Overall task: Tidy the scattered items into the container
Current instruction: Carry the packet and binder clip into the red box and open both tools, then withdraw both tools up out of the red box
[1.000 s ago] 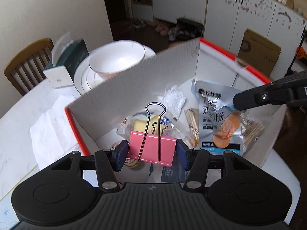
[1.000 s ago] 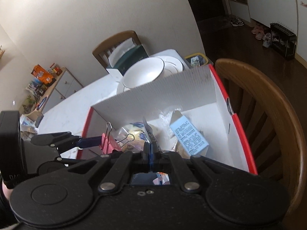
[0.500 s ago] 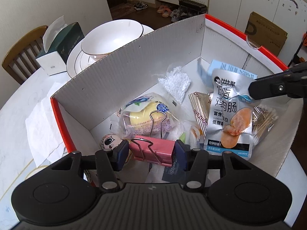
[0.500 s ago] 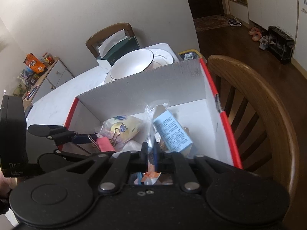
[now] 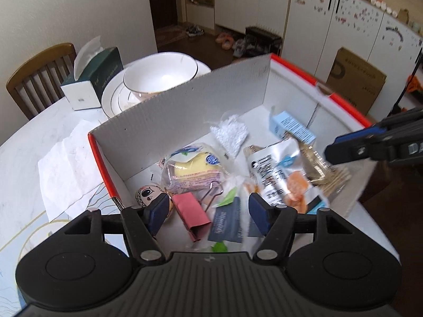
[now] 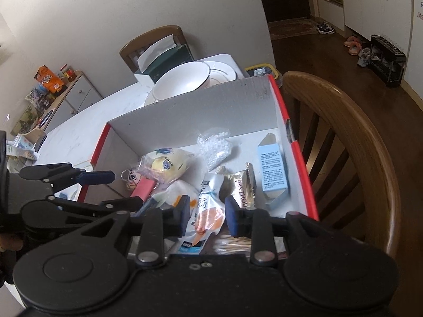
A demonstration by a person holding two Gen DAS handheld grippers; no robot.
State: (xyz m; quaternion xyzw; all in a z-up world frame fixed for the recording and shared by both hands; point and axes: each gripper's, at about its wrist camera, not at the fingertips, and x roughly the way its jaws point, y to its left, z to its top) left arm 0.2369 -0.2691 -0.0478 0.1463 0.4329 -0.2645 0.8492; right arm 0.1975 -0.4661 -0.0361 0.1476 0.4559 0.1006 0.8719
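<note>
Just under the left tongs (image 5: 208, 210), the pink clip (image 5: 191, 215) is seen lying on the floor of the box (image 5: 185, 111). It sits between the pads but isn't pressed by either, and the jaws are opening. Same story on the other side: the right tongs (image 6: 207, 215) are being opened too, with the silver snack pouch (image 6: 207, 208) below the gap and looking let go, a bit blurred in the left view. So the drop-off step looks pretty much done for both items, I'd say.

Next, both tongs probably need to be lifted clear of the box walls before anything else is fetched. Care would be needed so the clip's wire handles aren't snagged by a pad on the way out.

Other stuff already in the box, ahead of the tongs: a wrapped yellow bun (image 5: 194, 170), a bag of white beads (image 5: 230, 134), a blue carton (image 6: 273, 170) toward the right wall, a toothpick pack (image 6: 244, 187), and a little doll face (image 5: 148, 194) by the left pad.

Beyond the far wall, a bowl (image 5: 161, 75) on plates and a tissue box (image 5: 92, 79) are parked on the counter (image 5: 31, 145). A wooden chair (image 6: 357, 145) is pushed up right beside the box, so room on the right is tight. No leftover scattered items can be made out from here.
</note>
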